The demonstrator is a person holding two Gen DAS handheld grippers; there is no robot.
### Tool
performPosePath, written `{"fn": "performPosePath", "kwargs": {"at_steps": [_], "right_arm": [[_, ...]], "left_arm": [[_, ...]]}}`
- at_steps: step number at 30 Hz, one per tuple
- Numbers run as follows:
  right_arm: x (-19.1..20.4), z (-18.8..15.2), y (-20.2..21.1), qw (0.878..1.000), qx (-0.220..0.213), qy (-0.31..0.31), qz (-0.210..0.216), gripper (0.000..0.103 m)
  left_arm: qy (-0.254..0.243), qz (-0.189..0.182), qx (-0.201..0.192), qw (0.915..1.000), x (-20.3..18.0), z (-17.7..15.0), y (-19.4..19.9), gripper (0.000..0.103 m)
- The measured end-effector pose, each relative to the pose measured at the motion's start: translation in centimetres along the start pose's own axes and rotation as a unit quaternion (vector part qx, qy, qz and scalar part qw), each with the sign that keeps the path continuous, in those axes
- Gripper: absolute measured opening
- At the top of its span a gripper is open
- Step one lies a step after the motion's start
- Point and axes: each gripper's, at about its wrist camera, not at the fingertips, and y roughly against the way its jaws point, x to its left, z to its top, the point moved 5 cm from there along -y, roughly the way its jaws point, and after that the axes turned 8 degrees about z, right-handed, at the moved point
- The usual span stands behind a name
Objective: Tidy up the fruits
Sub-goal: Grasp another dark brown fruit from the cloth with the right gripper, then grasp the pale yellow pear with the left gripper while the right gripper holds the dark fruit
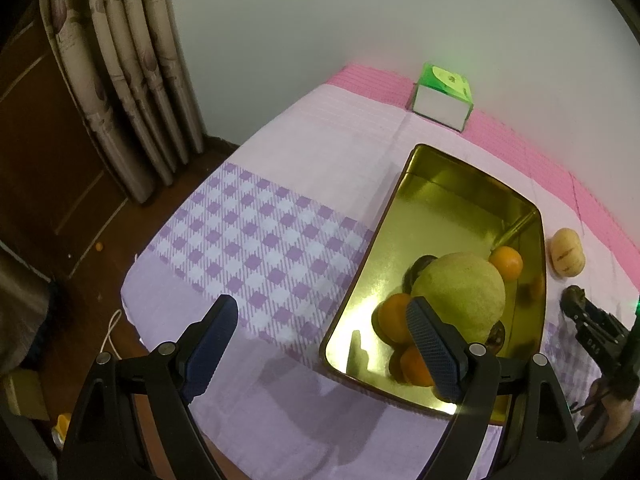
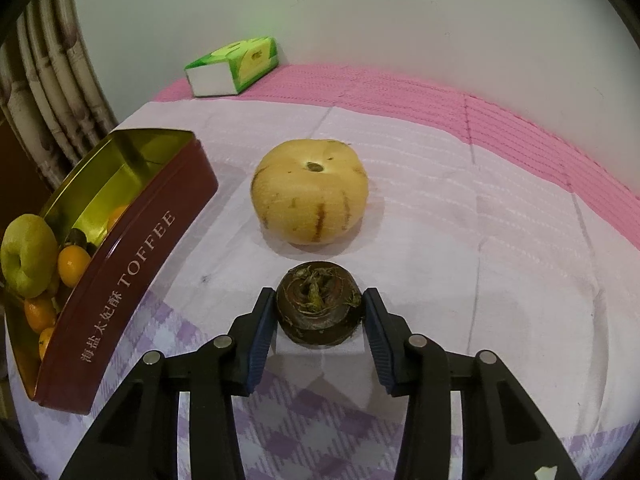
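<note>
My right gripper (image 2: 320,308) is shut on a dark brown fruit (image 2: 320,308) with a dry tufted top, one pad against each side, low over the checked cloth. Just beyond it lies a yellow striped melon-like fruit (image 2: 310,192). To the left stands a maroon toffee tin (image 2: 132,280) with a gold inside, holding a green apple (image 2: 28,254), several oranges and dark fruits. My left gripper (image 1: 322,308) hangs open and empty above the tin's (image 1: 440,208) near left corner. The left wrist view also shows the right gripper (image 1: 576,304) and the striped fruit (image 1: 567,255) right of the tin.
A green and white tissue box (image 1: 442,98) sits at the back by the wall on a pink blanket (image 2: 520,120). The cloth's left edge (image 1: 132,280) drops to a wooden floor. Curtains (image 1: 120,80) hang at the far left.
</note>
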Motion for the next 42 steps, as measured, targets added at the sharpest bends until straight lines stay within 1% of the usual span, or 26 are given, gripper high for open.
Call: {"fn": "performPosePath", "kwargs": {"at_steps": [6, 11, 16, 21, 25, 30, 34, 38, 42], "right_arm": [[-2.8, -0.3, 1.0, 0.999, -0.011, -0.016, -0.025, 0.041], [-5.6, -0.9, 1.7, 0.998, -0.015, -0.029, -0.045, 0.041], [-8.2, -1.4, 2.7, 0.997, -0.023, -0.034, -0.066, 0.041], [-11.0, -1.9, 3.7, 0.995, -0.03, -0.049, -0.083, 0.041], [-13.5, -2.4, 4.5, 0.992, -0.035, -0.067, -0.097, 0.041], [-15.8, -2.9, 5.2, 0.989, -0.041, -0.078, -0.115, 0.041], [-15.9, -2.7, 5.1, 0.989, -0.046, -0.081, -0.111, 0.041], [-16.1, -3.0, 5.5, 0.99, -0.047, -0.086, -0.106, 0.041], [-16.1, -3.2, 5.6, 0.99, -0.047, -0.087, -0.104, 0.041]], "left_arm": [[-0.029, 0.002, -0.022, 0.9993, -1.7, 0.0, 1.0, 0.086], [-0.062, -0.013, -0.039, 0.9972, -4.7, 0.1, 2.3, 0.086], [-0.102, -0.037, -0.043, 0.9931, -9.3, 0.2, 3.2, 0.086], [-0.145, -0.07, -0.04, 0.9862, -14.8, 0.1, 3.8, 0.086], [-0.176, -0.083, -0.045, 0.9798, -18.7, 0.2, 4.0, 0.086], [-0.197, -0.095, -0.032, 0.9754, -22.3, 0.3, 3.2, 0.086], [-0.206, -0.103, -0.014, 0.9731, -24.9, 0.3, 2.1, 0.086], [-0.215, -0.107, -0.009, 0.9708, -26.8, -0.1, 1.6, 0.086], [-0.216, -0.123, -0.01, 0.9686, -28.3, 0.0, 1.2, 0.086]]}}
